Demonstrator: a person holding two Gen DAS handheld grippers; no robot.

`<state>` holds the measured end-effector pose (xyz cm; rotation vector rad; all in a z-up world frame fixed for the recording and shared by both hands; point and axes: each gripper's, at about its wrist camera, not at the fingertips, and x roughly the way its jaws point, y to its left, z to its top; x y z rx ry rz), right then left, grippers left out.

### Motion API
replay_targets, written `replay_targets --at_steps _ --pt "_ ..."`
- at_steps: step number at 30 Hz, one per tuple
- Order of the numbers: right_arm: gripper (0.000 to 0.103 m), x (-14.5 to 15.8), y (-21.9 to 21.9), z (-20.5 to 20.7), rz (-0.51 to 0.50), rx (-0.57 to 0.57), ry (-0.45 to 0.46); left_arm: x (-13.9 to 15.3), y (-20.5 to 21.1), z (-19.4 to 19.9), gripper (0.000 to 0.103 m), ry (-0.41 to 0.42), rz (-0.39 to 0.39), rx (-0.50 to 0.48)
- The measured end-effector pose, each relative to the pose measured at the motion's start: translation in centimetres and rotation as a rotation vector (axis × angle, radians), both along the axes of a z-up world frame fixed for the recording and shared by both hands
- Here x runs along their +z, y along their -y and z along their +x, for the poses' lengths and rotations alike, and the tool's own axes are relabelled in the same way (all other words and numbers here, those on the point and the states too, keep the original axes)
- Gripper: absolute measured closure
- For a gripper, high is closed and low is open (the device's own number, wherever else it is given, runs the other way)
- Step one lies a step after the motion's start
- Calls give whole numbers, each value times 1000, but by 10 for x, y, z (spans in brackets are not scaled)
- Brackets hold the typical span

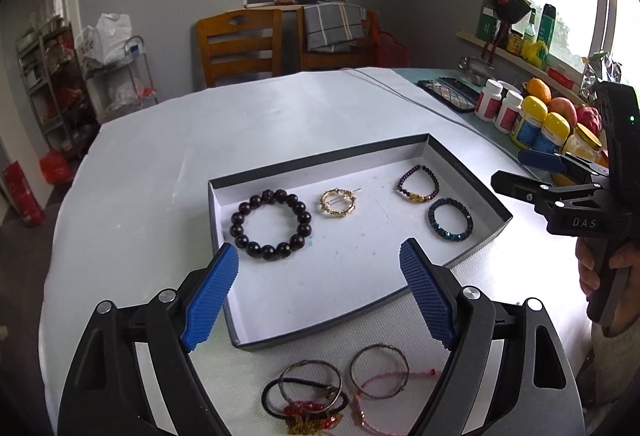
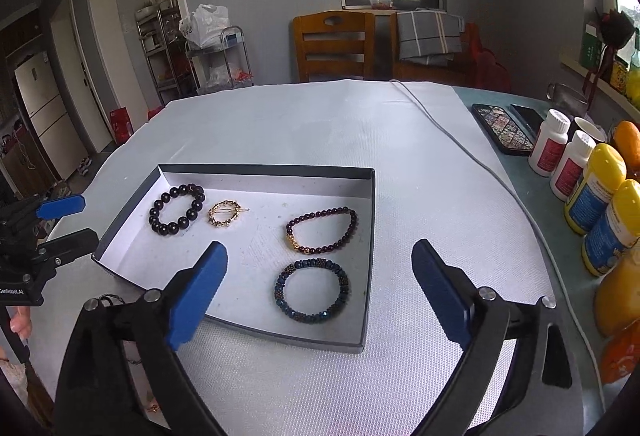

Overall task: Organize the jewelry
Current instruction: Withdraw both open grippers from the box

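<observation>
Both grippers' jaws gape empty over tray; loose bangles, perhaps hairbands, lie outside

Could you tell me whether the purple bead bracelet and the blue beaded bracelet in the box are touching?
Apart. The right wrist view shows a strip of white box floor between the purple bead bracelet and the blue beaded bracelet.

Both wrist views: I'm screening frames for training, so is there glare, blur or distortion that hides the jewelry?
Left wrist view: fisheye bends the tray edges, the right-hand window is blown out, yet the dark bead bracelet is sharp. Right wrist view: same curvature and dark corners, soft even light, and the blue bracelet is crisp, without glare.
</observation>
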<state>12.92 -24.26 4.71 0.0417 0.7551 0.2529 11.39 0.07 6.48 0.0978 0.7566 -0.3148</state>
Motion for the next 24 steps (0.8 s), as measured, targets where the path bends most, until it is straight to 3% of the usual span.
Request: replay_targets --at_steps 13,24 --pt "6 5 -15 -34 -42 51 33 -11 -31 -36 17 2 37 27" --pt "6 -21 -22 -69 -75 100 -4 -61 -31 -47 17 -76 78 20"
